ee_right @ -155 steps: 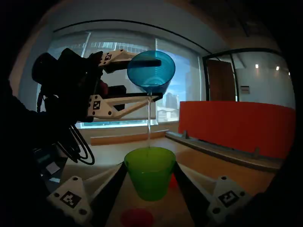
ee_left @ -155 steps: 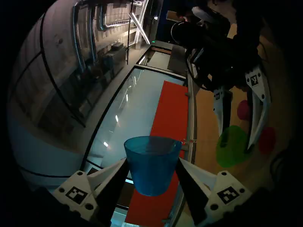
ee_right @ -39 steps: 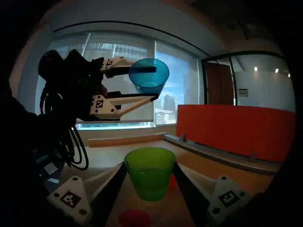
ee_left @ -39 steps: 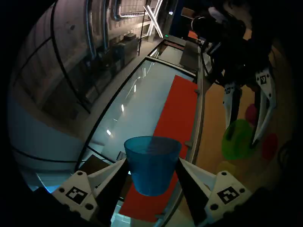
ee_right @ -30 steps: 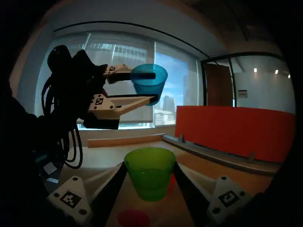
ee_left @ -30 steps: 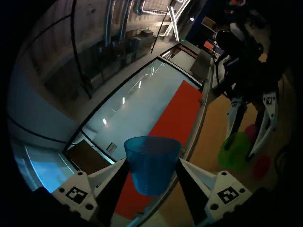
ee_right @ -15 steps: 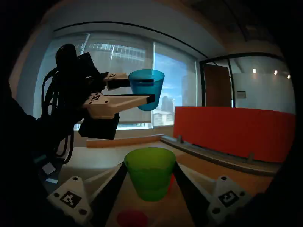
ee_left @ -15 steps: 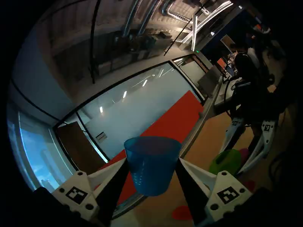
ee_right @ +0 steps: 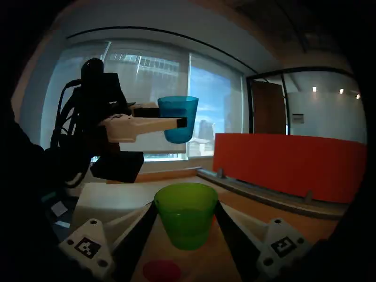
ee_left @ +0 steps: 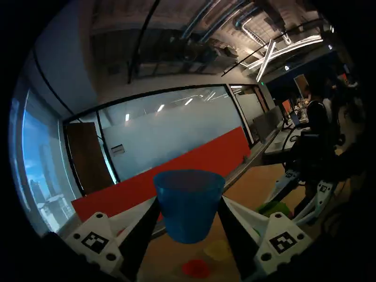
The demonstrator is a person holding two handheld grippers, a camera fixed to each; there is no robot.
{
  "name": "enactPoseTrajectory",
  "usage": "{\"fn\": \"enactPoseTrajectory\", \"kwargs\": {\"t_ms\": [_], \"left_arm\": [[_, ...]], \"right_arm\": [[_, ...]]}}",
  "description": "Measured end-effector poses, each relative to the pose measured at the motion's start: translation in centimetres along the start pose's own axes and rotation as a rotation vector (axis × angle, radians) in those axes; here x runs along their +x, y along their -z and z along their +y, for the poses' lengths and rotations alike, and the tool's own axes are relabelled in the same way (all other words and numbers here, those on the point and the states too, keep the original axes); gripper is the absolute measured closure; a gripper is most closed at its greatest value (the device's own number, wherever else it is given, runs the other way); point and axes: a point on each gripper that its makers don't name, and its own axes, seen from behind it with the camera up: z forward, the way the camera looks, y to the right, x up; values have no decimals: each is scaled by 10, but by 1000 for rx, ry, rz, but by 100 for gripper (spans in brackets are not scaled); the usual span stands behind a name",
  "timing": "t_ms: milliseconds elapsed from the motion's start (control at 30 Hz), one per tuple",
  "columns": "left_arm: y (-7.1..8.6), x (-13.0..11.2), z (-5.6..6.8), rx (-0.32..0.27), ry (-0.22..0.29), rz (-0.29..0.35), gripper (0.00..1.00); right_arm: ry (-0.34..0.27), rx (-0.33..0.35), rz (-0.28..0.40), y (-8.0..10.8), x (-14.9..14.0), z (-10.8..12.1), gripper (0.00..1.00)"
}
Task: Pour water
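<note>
1. Your left gripper (ee_left: 188, 201) is clamped on the blue cup (ee_left: 189, 216), one finger pressing each side wall. That squeeze alone carries the cup, since nothing sits under it.
2. In the right gripper view, the blue cup (ee_right: 177, 117) hangs upright with its rim level, above and to the left of the green cup and well apart from it. Held like that nothing can run out, and no stream shows between the two.
3. Your right gripper (ee_right: 186, 207) holds the green cup (ee_right: 186, 225) the same way, both fingers tight on its sides and its mouth facing up to receive. It sits low over the table (ee_right: 263, 209), but you cannot tell whether its base touches the wood.
4. The lower part of the green cup looks darker, which may be water, so the pour itself seems finished.
5. A red spot (ee_right: 161, 271) lies on the table just in front of the green cup, and it looks like a likely place to set a cup down
</note>
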Motion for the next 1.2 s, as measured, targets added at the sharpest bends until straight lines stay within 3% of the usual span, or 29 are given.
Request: {"fn": "enactPoseTrajectory", "kwargs": {"t_ms": [367, 467, 733, 1200], "left_arm": [[-1, -10, 1, -38, 265, 7, 19], [-1, -9, -1, -45, 308, 19, 19], [0, -6, 1, -65, 359, 29, 19], [3, -28, -1, -60, 382, -1, 19]], "right_arm": [[3, 0, 0, 1, 2, -1, 11], [6, 0, -1, 2, 2, -1, 11], [6, -7, -3, 3, 2, 2, 11], [-1, -38, -5, 14, 5, 15, 11]]}}
